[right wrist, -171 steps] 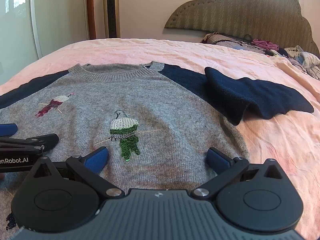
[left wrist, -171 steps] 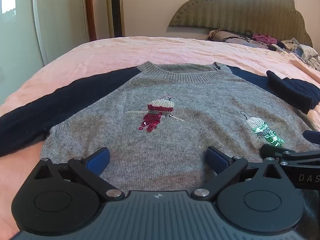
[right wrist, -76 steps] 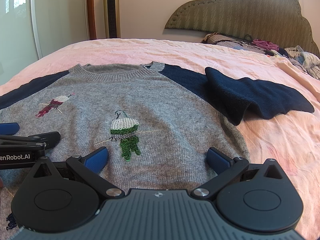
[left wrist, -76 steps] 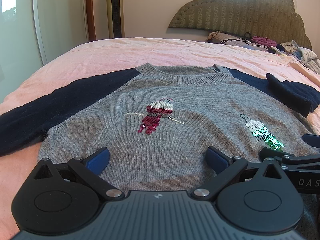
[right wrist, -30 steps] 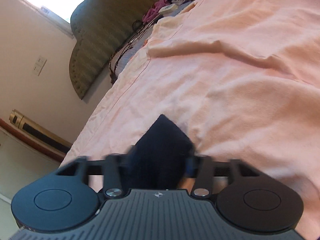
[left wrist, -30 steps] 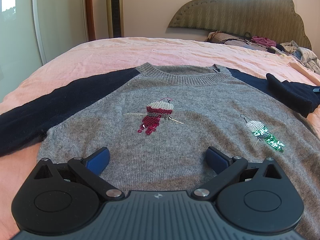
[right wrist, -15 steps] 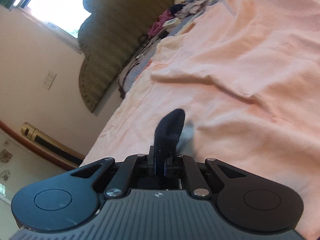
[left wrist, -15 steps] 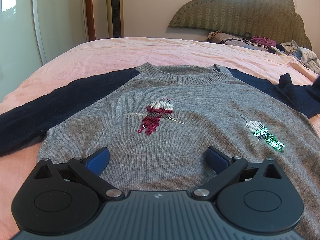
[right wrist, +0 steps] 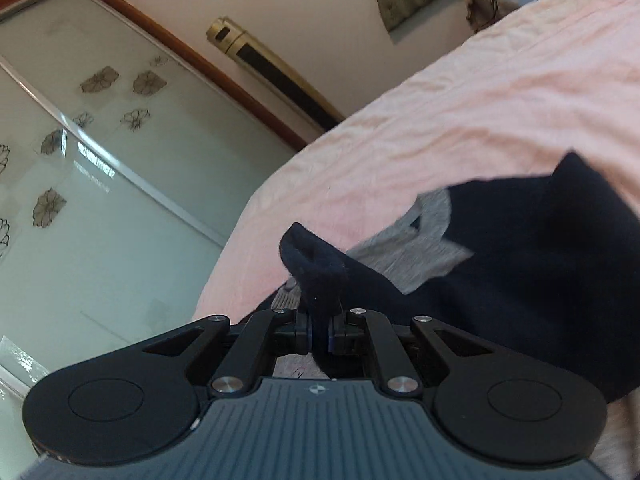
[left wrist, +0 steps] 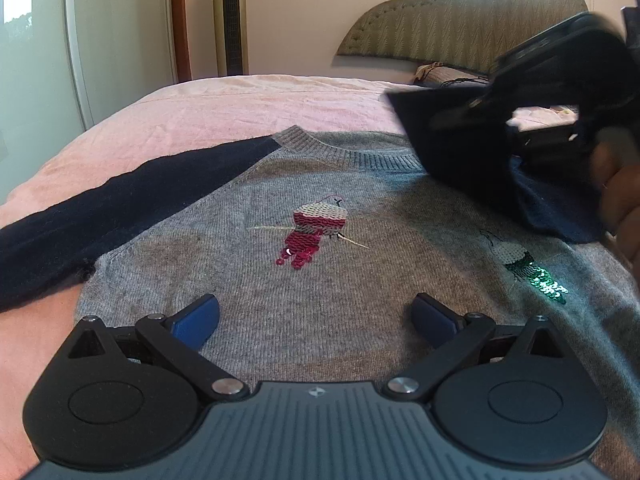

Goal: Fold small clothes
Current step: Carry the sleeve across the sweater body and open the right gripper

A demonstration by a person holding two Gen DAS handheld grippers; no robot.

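- The grey sweater (left wrist: 320, 280) lies flat, front up, on the bed's pink cover (left wrist: 240, 108), neckline toward the headboard (left wrist: 460, 20).
- Two sequin birds sit on its chest: a red one (left wrist: 314, 228) near the middle and a green one (left wrist: 528, 268) toward the right of the left wrist view.
- Its navy left-side sleeve (left wrist: 100, 208) stretches straight out across the cover.
- The left gripper (left wrist: 316, 316) hovers low over the hem, jaws spread wide and released, with nothing between them.
- The right gripper (right wrist: 319, 338) grasps the cuff of the other navy sleeve (right wrist: 540, 280); its jaws are just beginning to open, though the dark knit is still pinched between the pads.
- In the left wrist view that sleeve is lifted and drawn over the sweater's shoulder and collar, crossing above the grey body.
- The right gripper there is badly blurred, so its exact pose is hard to judge; part of the person's hand (left wrist: 620, 208) shows behind it.
- A tower fan (left wrist: 231, 20) stands by the wall beyond the bed.
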